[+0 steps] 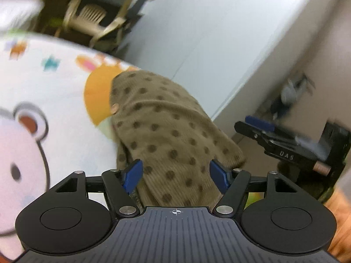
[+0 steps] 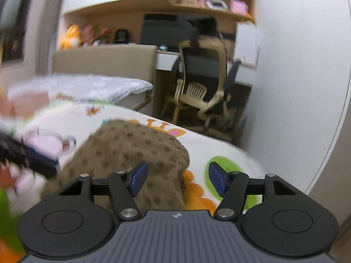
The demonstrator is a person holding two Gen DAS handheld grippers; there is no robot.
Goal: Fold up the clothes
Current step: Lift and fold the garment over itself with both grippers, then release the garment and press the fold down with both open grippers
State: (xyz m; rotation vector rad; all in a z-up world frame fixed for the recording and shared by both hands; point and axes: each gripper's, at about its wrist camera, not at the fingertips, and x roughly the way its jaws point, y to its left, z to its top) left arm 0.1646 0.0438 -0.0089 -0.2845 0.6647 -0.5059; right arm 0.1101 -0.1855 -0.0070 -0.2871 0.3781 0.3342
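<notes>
Two grippers on the job here: in the left wrist view the left gripper has its jaws open with the brown polka-dot garment bunched up between the blue pads on the cartoon-print bed cover, no clear pinch yet, probably lining up a grab on the near edge, and the right gripper hangs off to the right. In the blurry right wrist view the right gripper's jaws are open too, straddling the garment's right-hand edge where it meets the cover, I'd guess to catch that side for a fold.
</notes>
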